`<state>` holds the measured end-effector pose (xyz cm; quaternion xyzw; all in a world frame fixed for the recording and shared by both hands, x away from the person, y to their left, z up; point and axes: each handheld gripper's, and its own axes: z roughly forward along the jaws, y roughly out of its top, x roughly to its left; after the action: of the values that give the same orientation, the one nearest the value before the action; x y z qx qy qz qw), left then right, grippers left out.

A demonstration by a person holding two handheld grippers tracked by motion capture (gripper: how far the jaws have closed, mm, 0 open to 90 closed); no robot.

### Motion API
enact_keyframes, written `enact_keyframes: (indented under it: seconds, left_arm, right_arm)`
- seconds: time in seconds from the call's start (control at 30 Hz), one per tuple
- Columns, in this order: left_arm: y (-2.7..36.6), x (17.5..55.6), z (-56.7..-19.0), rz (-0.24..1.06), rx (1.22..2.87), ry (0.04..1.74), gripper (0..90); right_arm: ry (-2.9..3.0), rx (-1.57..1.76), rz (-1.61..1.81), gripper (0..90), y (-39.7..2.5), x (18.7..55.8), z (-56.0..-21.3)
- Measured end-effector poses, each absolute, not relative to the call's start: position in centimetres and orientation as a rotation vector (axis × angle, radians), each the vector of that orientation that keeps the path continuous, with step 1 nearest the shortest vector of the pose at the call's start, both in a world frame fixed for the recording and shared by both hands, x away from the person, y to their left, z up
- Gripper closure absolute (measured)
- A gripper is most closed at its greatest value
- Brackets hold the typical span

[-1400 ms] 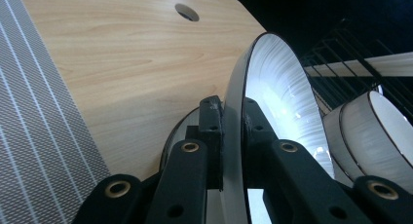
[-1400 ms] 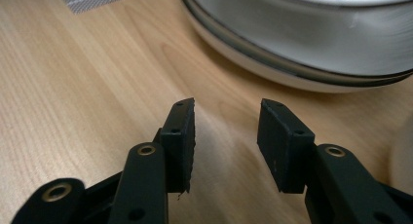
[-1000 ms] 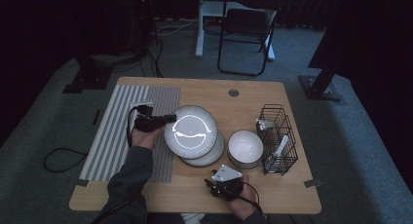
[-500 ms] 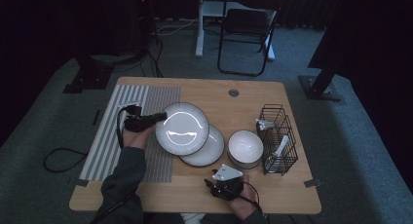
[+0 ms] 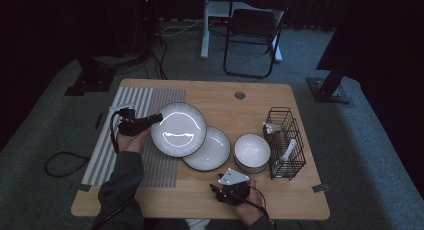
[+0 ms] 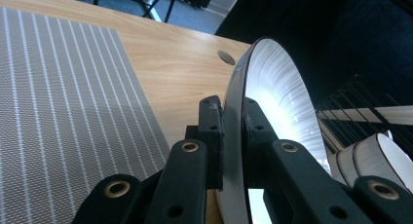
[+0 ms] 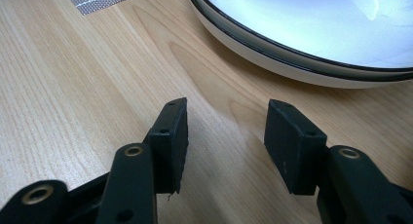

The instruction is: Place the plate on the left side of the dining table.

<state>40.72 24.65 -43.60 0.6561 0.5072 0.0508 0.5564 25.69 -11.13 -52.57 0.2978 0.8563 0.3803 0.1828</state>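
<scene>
Your left tongs (image 6: 233, 151) pinch the raised plate's (image 5: 178, 129) rim, above the striped mat's (image 5: 131, 135) edge; your right tongs (image 7: 226, 141) rest spread on the surface (image 5: 280, 192). Keep the squeeze firm, level it before lowering.

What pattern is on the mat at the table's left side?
The mat is grey woven with thin white stripes, clearest in the left gripper view.

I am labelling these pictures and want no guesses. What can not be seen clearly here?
- High view: the items in the wire basket are too small and dim to identify.
- High view: the stack beneath the held plate is partly covered; its count is unclear.
- Left gripper view: the plate's lower rim is cut off behind the left tongs.
</scene>
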Motion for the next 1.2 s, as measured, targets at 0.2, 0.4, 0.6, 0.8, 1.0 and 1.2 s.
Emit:
enact_keyframes:
  seconds: [0.2, 0.4, 0.6, 0.8, 1.0, 1.2]
  left_arm:
    - [25.4, 40.6, -43.5, 0.132, 1.535, 1.209, 83.8]
    - [26.2, 40.5, -43.6, 0.142, 1.524, 1.225, 83.8]
    - [27.0, 40.5, -43.8, 0.155, 1.517, 1.252, 83.8]
    - [28.1, 40.4, -44.1, 0.165, 1.497, 1.287, 83.8]
    - [29.0, 40.4, -44.4, 0.177, 1.485, 1.313, 83.8]
    - [29.9, 40.4, -44.8, 0.189, 1.475, 1.339, 83.9]
  right_arm:
    - [2.416, 0.837, 1.072, 50.6, -11.1, 25.7, -52.6]
    - [2.416, 0.831, 1.072, 50.3, -11.0, 25.7, -52.6]
    - [2.418, 0.828, 1.072, 50.3, -11.0, 25.6, -52.6]
    - [2.420, 0.829, 1.074, 50.3, -10.9, 25.6, -52.6]
    - [2.421, 0.827, 1.074, 50.1, -10.9, 25.6, -52.6]
    - [2.422, 0.825, 1.077, 50.0, -10.8, 25.6, -52.6]
